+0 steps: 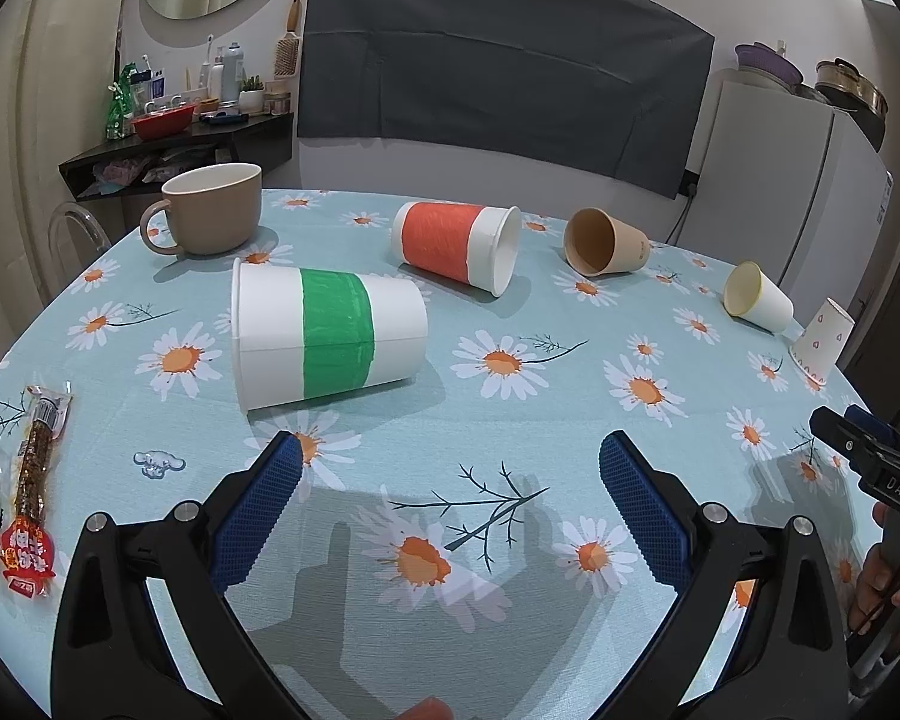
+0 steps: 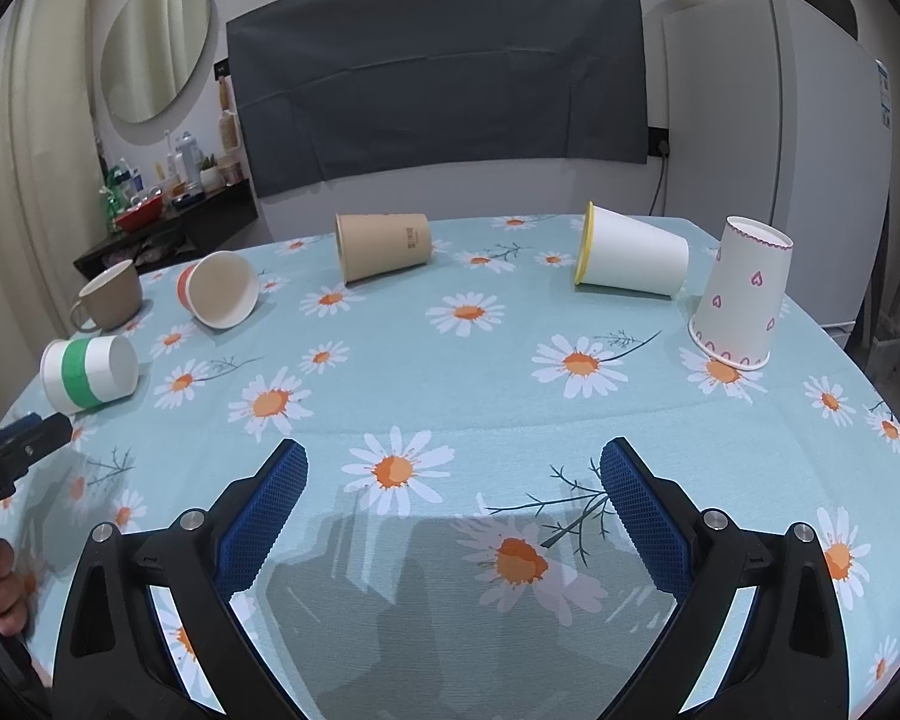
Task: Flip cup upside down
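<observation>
Currently pre-grasp: left claw point(image 1: 450, 468) and right claw point(image 2: 453, 471) both released, empty, above the tabletop point(image 1: 570, 420). Green-banded cup point(image 1: 330, 333) lies sideways nearest the left claw; next likely needs a side grasp, then rotating rim-down.

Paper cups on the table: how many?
5: green-banded cup on its side at left, orange-banded cup, brown cup, yellow-rimmed cup, all on their sides; heart-print cup upside down, far right.
</observation>
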`<state>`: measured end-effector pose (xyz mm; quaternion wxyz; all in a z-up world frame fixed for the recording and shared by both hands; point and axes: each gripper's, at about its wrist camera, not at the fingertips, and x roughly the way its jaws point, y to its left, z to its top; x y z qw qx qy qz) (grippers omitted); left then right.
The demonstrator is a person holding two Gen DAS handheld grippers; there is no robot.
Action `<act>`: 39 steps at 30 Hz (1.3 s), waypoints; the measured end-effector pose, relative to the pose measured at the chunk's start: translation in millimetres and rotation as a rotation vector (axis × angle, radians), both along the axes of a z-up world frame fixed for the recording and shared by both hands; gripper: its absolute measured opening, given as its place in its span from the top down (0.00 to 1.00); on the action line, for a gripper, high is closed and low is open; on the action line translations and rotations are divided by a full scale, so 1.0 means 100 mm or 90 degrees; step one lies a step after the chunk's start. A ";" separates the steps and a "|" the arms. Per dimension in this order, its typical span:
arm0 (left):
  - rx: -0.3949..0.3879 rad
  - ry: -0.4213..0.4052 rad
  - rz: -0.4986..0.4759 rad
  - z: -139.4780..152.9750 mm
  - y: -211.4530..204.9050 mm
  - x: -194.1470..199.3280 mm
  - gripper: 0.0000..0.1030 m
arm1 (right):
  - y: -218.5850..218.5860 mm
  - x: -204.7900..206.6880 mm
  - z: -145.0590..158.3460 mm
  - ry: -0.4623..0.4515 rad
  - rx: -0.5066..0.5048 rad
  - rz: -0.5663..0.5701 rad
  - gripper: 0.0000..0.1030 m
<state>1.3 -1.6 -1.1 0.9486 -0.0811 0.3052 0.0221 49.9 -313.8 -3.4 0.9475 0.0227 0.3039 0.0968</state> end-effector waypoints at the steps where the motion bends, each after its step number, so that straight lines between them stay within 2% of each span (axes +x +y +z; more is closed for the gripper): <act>1: 0.000 0.001 0.000 0.00 0.00 0.00 0.06 | 0.00 0.00 0.00 0.001 0.000 0.001 0.08; 22: 0.001 0.005 0.003 0.00 0.01 0.00 0.06 | 0.01 0.01 -0.01 0.003 -0.001 0.002 0.08; 39: 0.000 0.014 0.006 -0.02 0.02 0.02 0.06 | 0.06 0.10 -0.07 0.043 -0.025 0.000 0.09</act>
